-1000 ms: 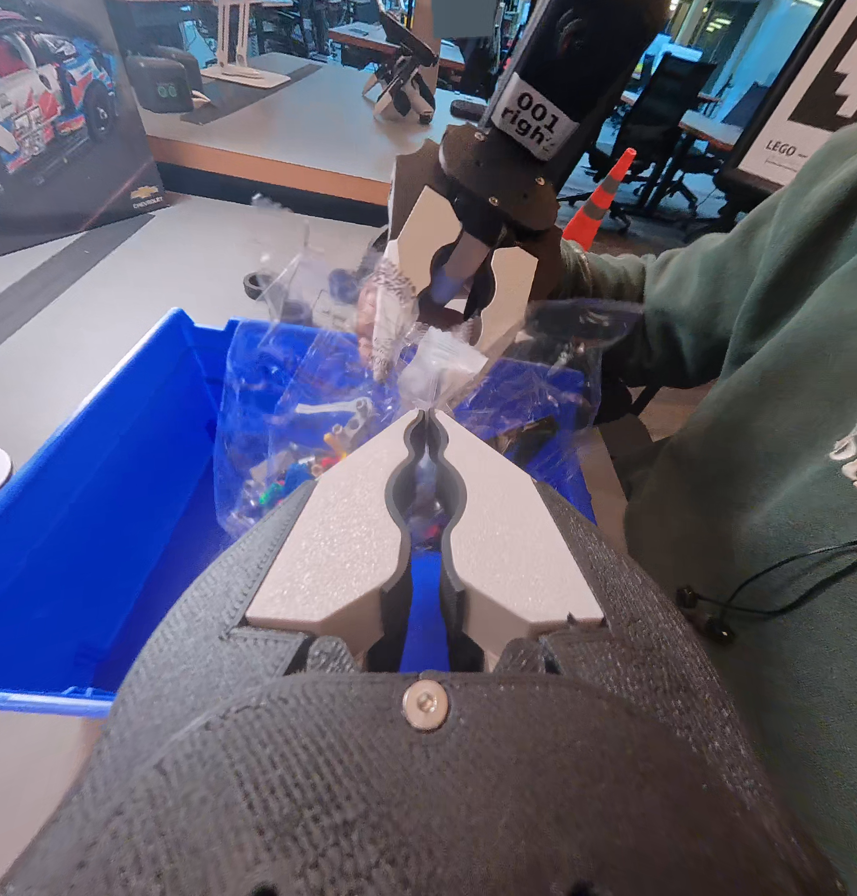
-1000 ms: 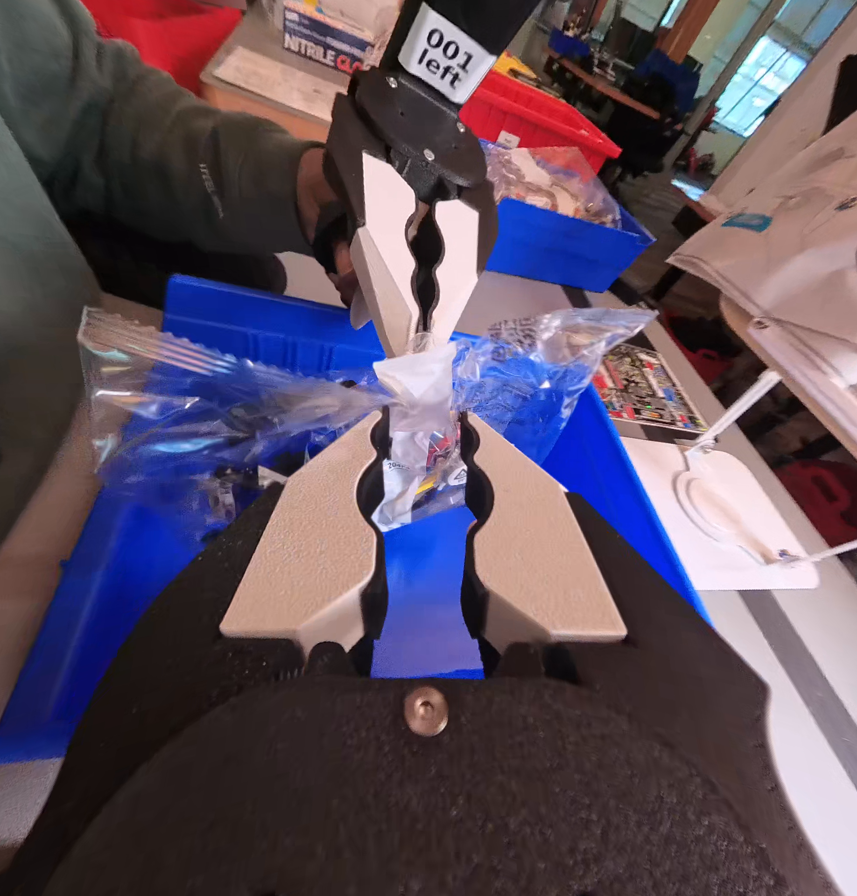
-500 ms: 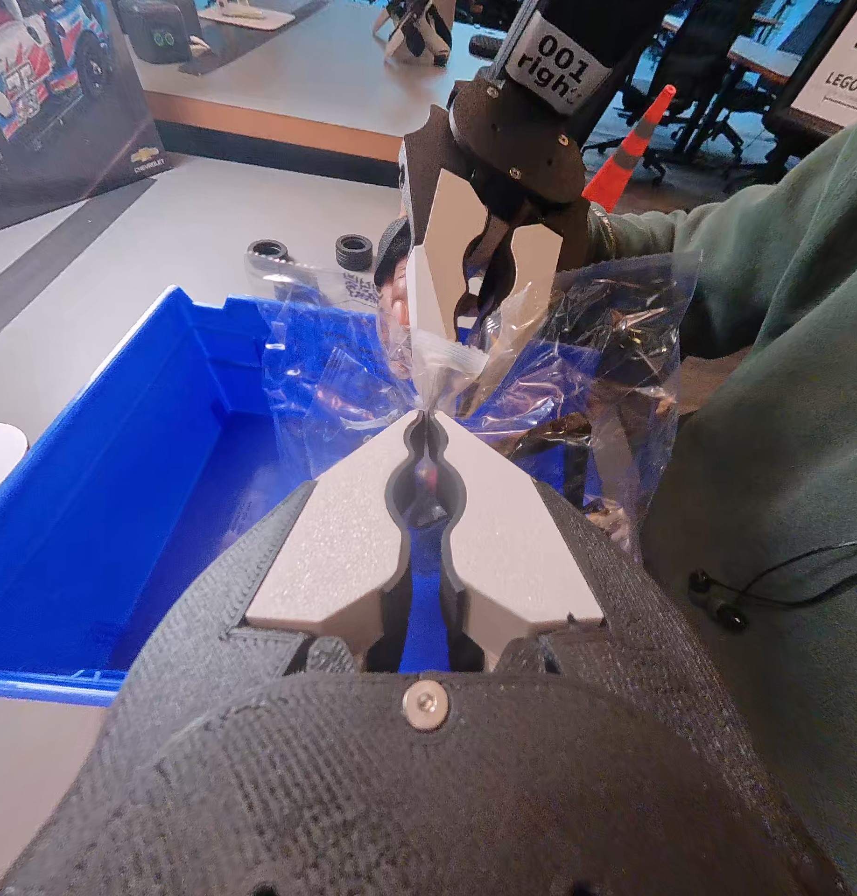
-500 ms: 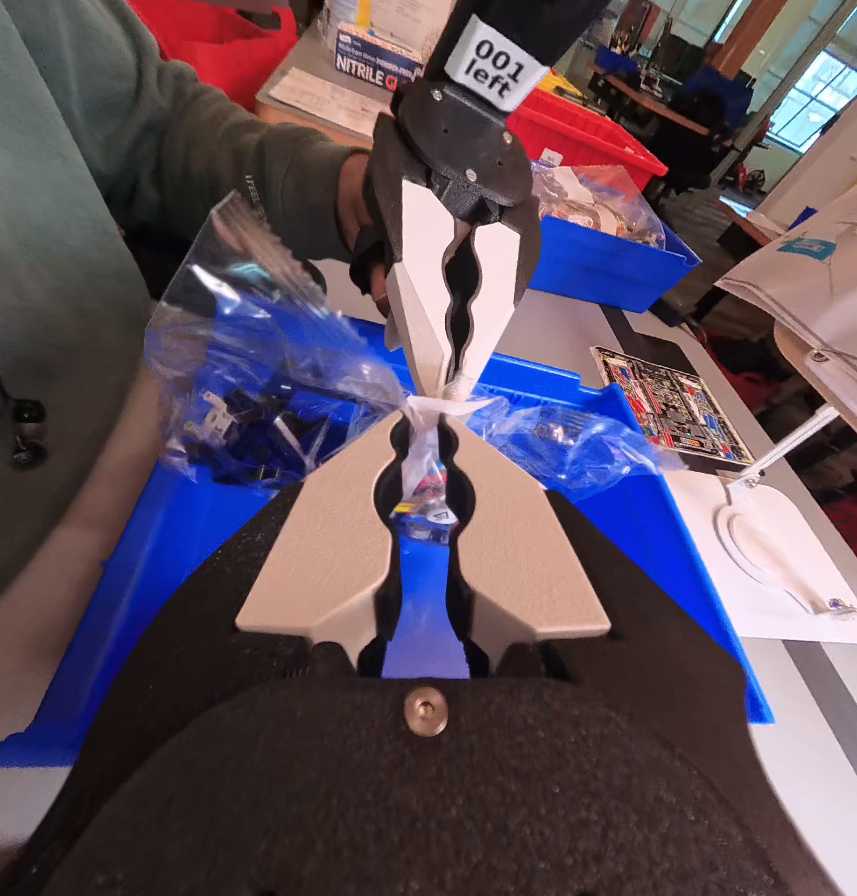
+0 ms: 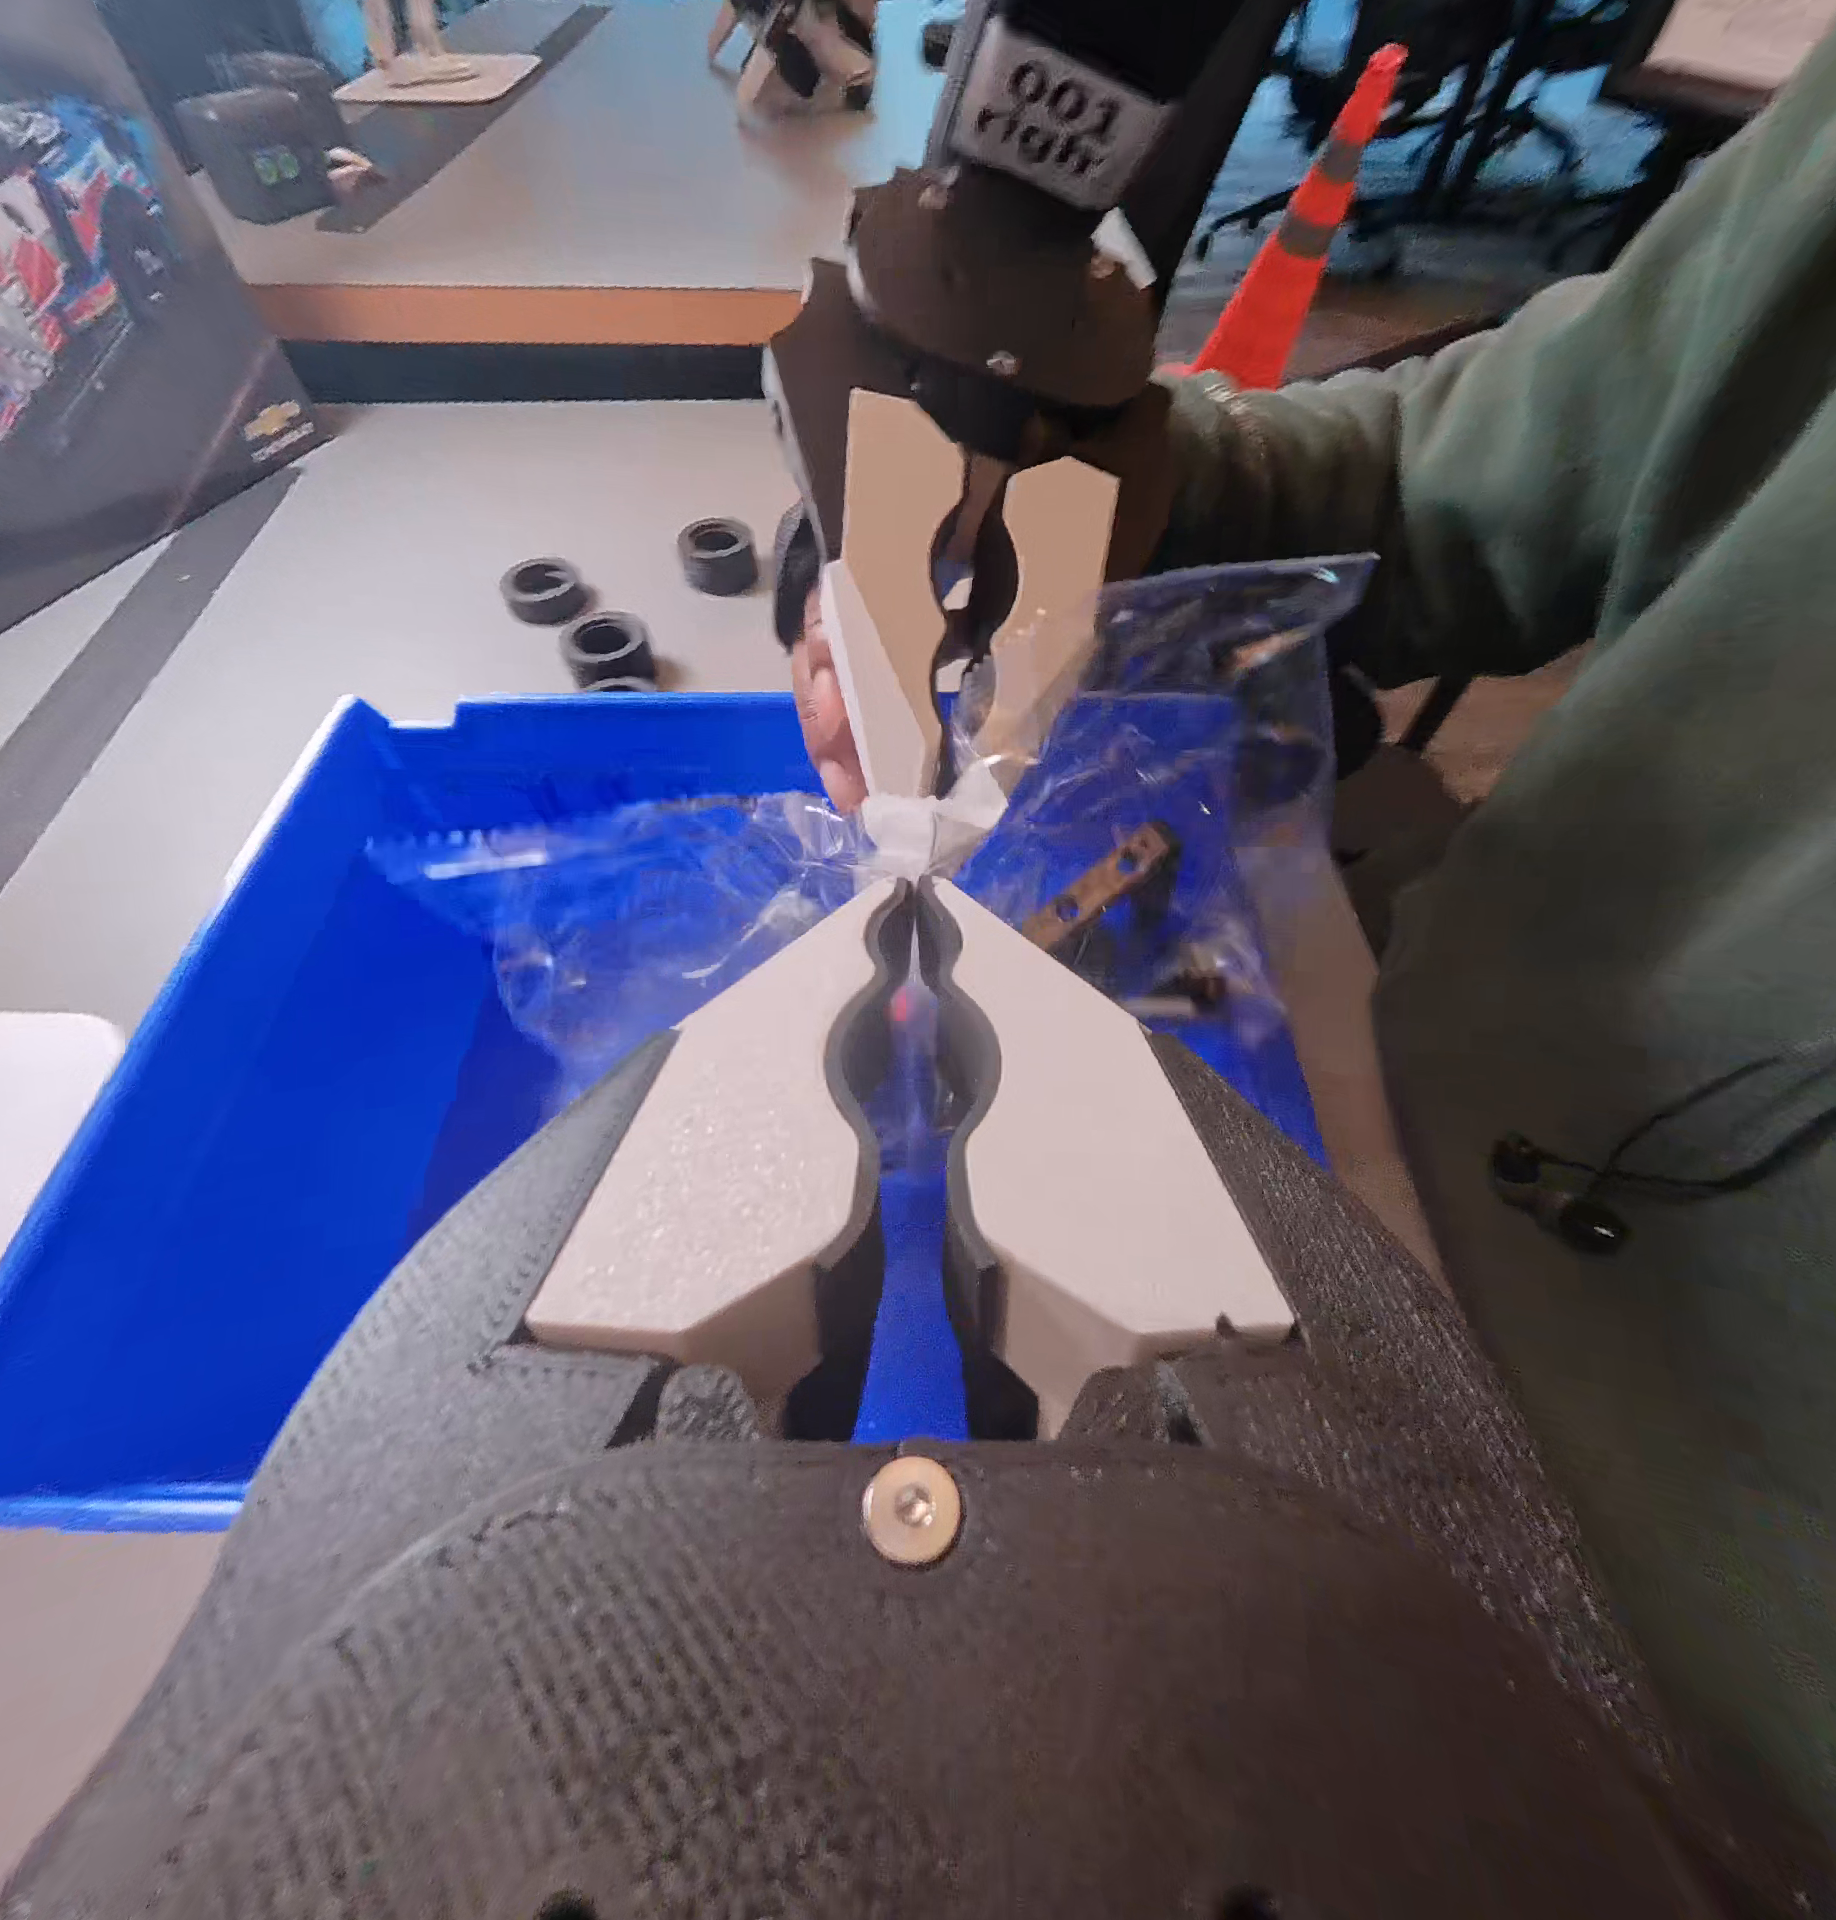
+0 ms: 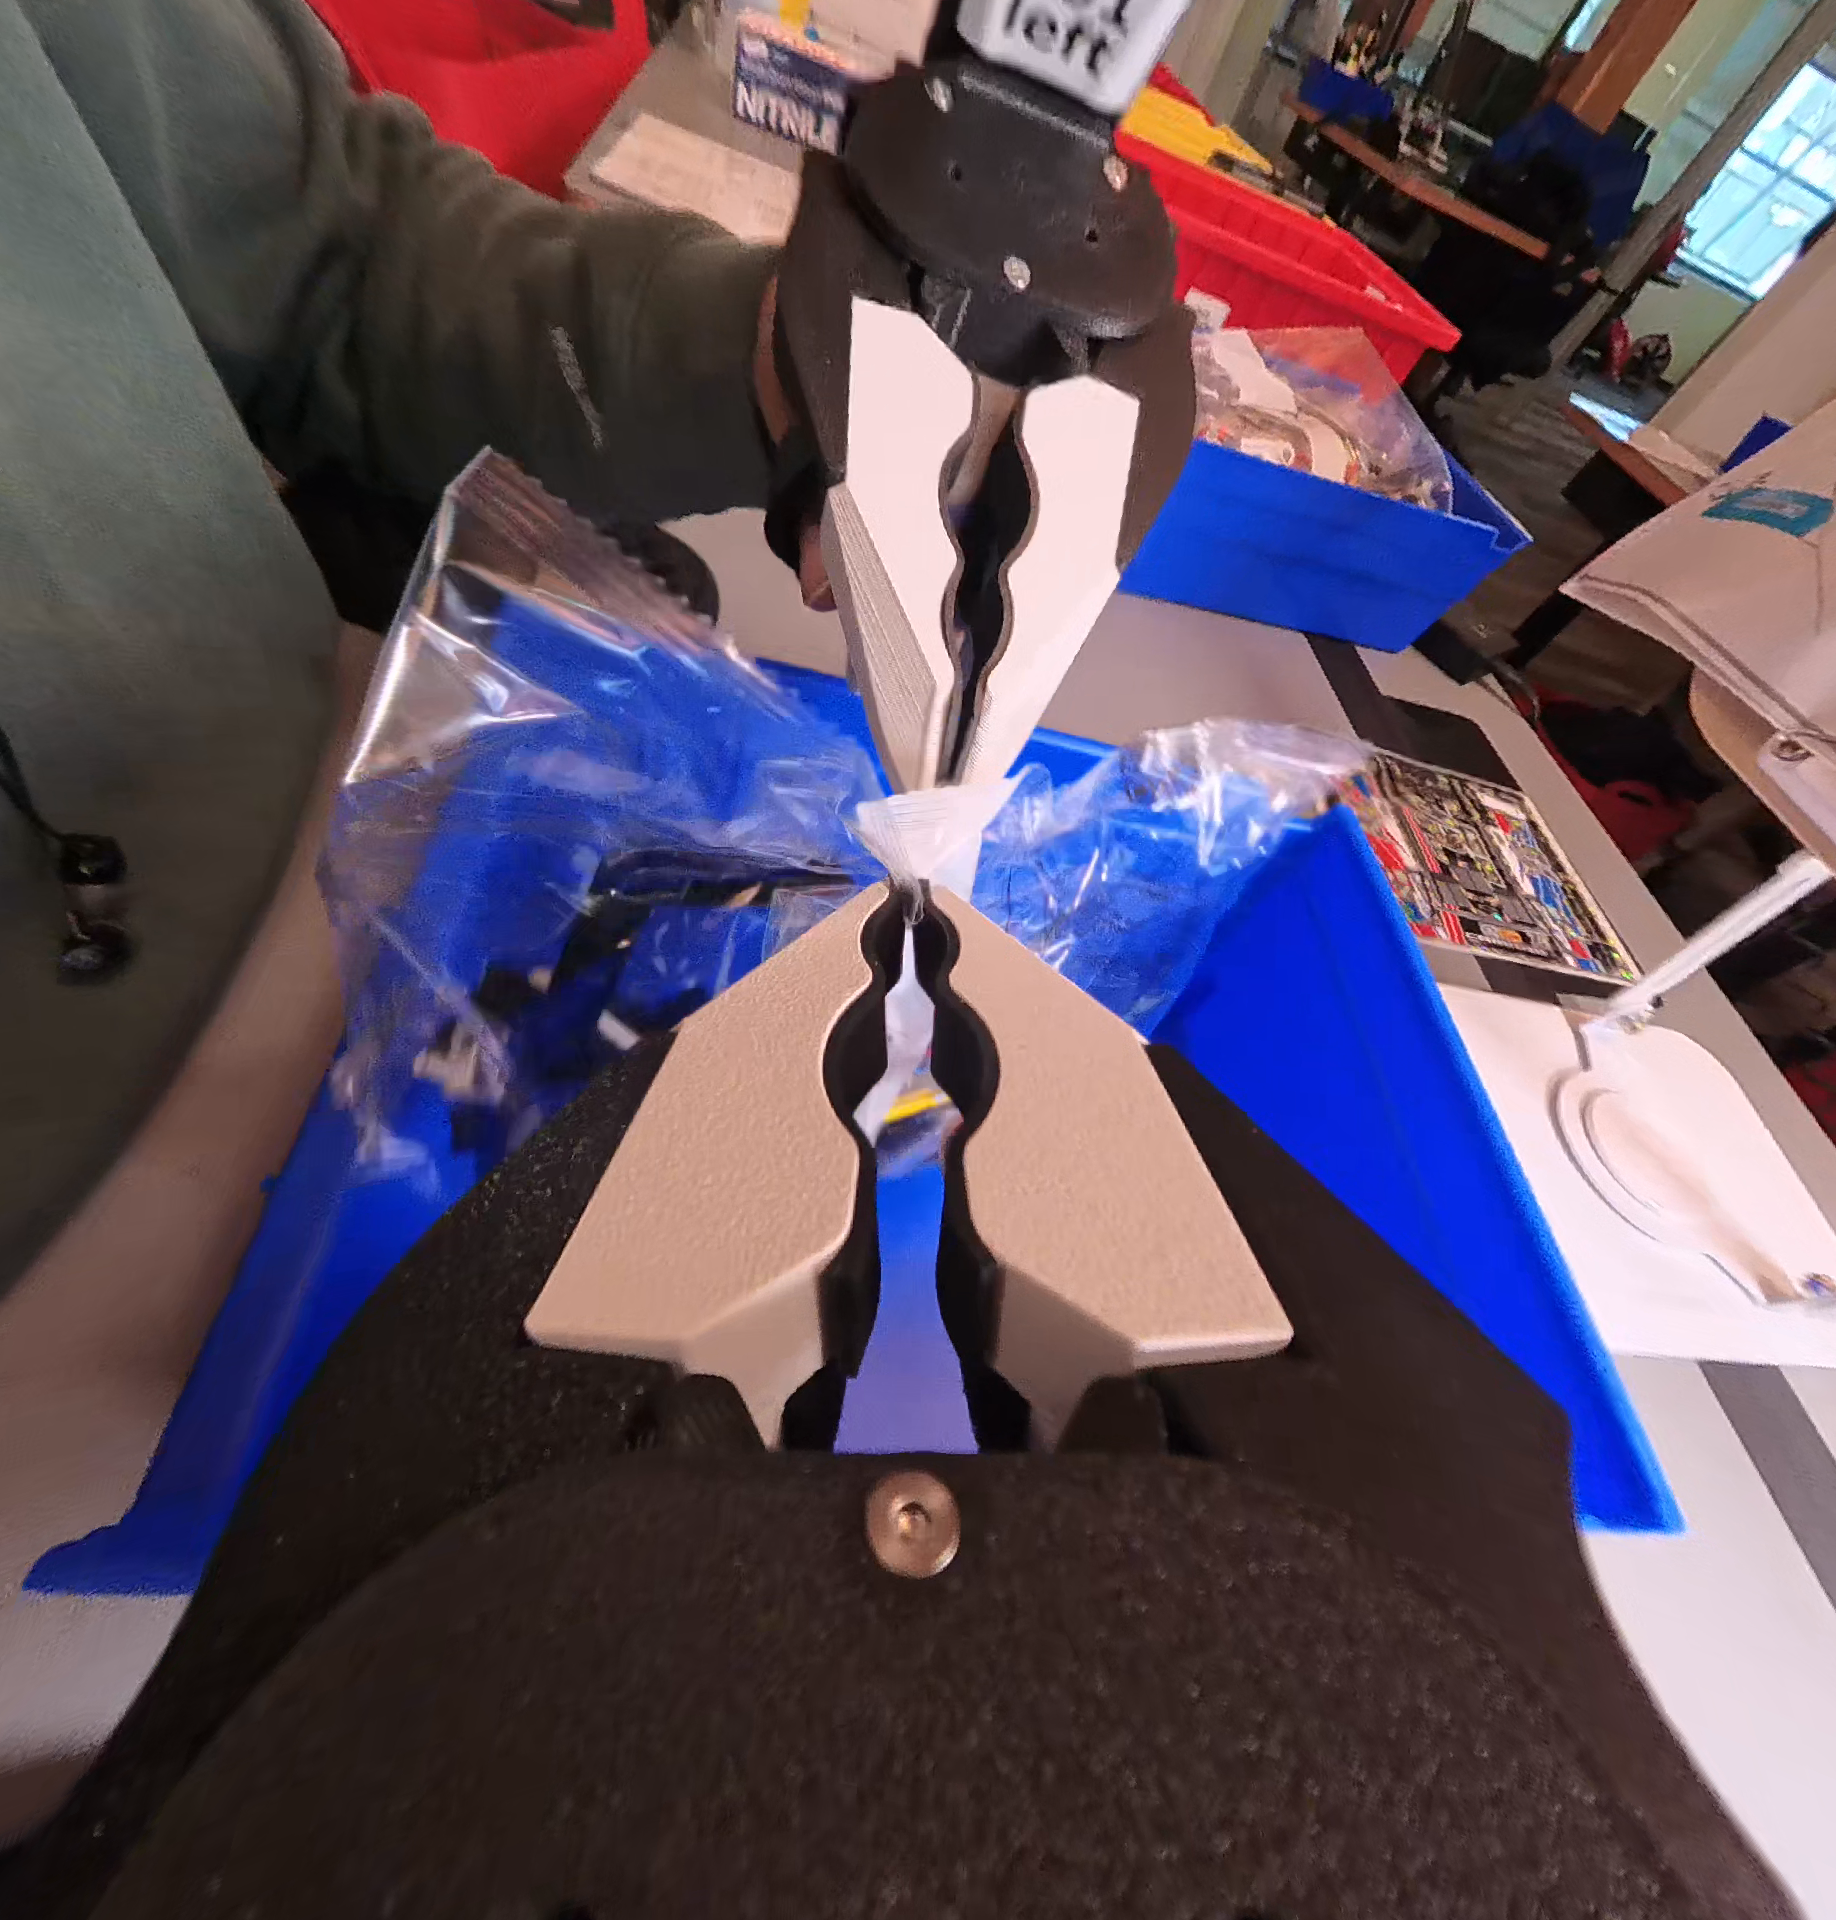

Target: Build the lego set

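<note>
A clear plastic bag of lego parts (image 5: pixel 1153 790) hangs over a blue bin (image 5: pixel 197 1039), pinched between both grippers. My left gripper (image 5: pixel 914 888) is shut on the bag's bunched middle. My right gripper (image 6: pixel 914 894) is shut on the same bunch from the opposite side, tips almost touching the left one's. In the left wrist view the right gripper (image 5: pixel 919 779) points down at me; in the right wrist view the left gripper (image 6: pixel 955 774) does the same. Dark and small coloured parts (image 6: pixel 540 997) sit in the bag's side toward the person. The bag (image 6: pixel 581 831) spreads out on both sides.
Several black tyres (image 5: pixel 607 644) lie on the grey table beyond the bin. A sticker sheet (image 6: pixel 1485 873) and a white tray (image 6: pixel 1672 1174) lie right of the bin (image 6: pixel 1361 1039). Another blue bin (image 6: pixel 1309 530) with bags and a red bin (image 6: pixel 1298 249) stand behind. A person's green sleeve (image 5: pixel 1516 499) is close. My two grippers' fingertips are within a few centimetres of each other.
Both grippers stayed shut on the bag and closed in tip to tip. The bag has stretched out sideways, its part-filled side swung toward the person, and the bin floor is more exposed.
</note>
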A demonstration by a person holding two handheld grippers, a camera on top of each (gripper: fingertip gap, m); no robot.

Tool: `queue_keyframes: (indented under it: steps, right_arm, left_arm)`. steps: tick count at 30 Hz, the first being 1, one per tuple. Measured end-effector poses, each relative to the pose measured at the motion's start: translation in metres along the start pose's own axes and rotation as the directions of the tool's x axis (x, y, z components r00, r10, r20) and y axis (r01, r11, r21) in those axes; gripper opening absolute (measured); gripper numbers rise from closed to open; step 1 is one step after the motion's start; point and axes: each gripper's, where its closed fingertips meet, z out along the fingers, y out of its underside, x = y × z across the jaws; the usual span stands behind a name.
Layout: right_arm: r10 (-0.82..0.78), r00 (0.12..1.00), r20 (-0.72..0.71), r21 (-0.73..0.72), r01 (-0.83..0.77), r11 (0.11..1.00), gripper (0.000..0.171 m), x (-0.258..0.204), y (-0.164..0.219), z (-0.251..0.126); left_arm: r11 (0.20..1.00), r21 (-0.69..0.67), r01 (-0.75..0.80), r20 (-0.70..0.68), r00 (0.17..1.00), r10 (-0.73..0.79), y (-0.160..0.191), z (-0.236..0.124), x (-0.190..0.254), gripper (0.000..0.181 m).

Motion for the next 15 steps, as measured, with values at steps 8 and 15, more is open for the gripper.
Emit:
queue_keyframes:
  steps: [8, 15]
  right_arm:
    - [-0.02, 1.0, -0.017, -0.023, 0.02, 1.0, 0.0, 0.001, 0.007, 0.005]
    - [0.049, 0.999, 0.009, 0.053, -0.05, 0.997, 0.0, 0.008, 0.004, -0.009]
  left_arm:
    - [0.999, -0.043, -0.026, 0.066, 0.997, 0.029, 0.012, 0.011, -0.007, 0.0]
    - [1.0, -0.007, -0.03, 0.011, 0.999, 0.03, 0.008, -0.005, -0.007, 0.0]
